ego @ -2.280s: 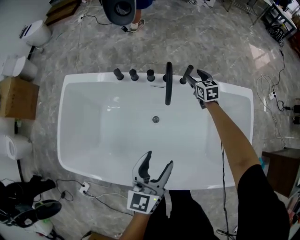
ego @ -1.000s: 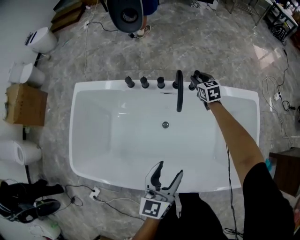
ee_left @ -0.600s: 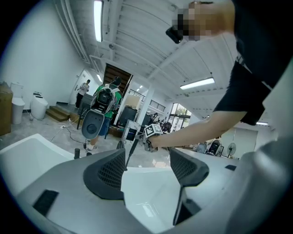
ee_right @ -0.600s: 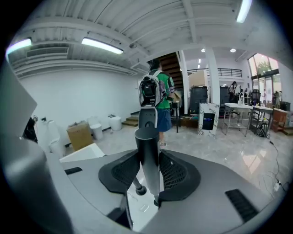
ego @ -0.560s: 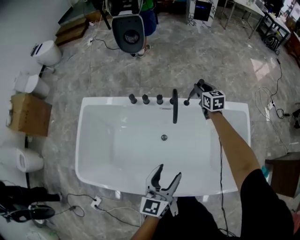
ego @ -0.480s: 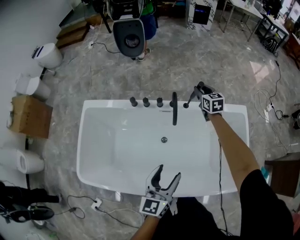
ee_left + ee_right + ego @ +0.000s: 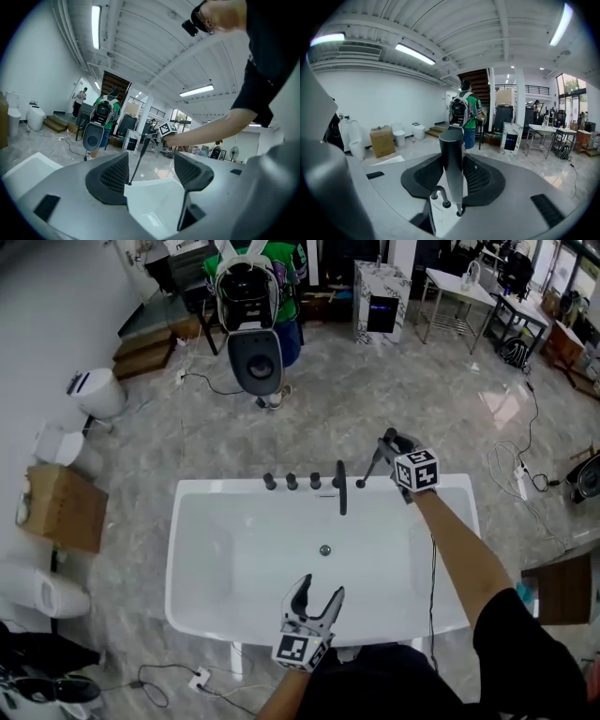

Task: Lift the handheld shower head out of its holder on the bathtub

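right claw [image 7: 386, 444] higher around shower head [image 7: 452, 154]

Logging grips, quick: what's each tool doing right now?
Left tool: open, empty.
Right tool: closed on the shower head.

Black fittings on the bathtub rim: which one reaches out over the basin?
The long spout; the three knobs left of it are short stubs.

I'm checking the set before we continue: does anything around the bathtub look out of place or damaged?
Only the shower head: it sits clamped in the right gripper above the bathtub rim, its hose trailing down. No spill or damage shows.
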Demonstrator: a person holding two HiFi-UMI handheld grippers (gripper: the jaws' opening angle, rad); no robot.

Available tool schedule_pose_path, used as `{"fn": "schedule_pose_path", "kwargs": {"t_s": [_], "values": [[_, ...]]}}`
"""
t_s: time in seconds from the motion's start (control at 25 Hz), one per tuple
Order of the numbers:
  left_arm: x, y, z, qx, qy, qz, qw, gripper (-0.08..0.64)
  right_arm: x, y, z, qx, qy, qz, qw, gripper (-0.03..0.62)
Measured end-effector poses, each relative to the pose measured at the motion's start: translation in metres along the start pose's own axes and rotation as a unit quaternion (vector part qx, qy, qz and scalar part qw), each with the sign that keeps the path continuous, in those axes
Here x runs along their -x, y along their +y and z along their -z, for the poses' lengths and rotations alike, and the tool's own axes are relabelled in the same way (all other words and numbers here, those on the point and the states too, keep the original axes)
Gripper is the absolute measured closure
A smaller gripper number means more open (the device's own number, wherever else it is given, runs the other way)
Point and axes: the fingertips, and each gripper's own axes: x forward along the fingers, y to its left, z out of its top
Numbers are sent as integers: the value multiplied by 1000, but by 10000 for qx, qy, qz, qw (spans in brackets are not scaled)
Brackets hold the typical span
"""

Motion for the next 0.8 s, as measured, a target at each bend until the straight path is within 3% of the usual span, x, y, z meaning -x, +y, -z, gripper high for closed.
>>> {"fn": "schedule_pose_path", "kwargs": {"t_s": [0.32,0.52,0.64,0.8], "values": [[23,14,-26,65,-98,115,9999,276,42,0,-60,-153,-372,378,9985,466],[27,14,-47,-195,-163,364,9990,275,58,3,-98,-46,-599,465,9971,466],[28,20,-62,-350,-338,361,9982,275,66,8,-113,-54,-671,516,9964,466],[29,24,-80,-211,-509,369,9978,275,71,12,-120,-175,-752,577,9953,466]]}}
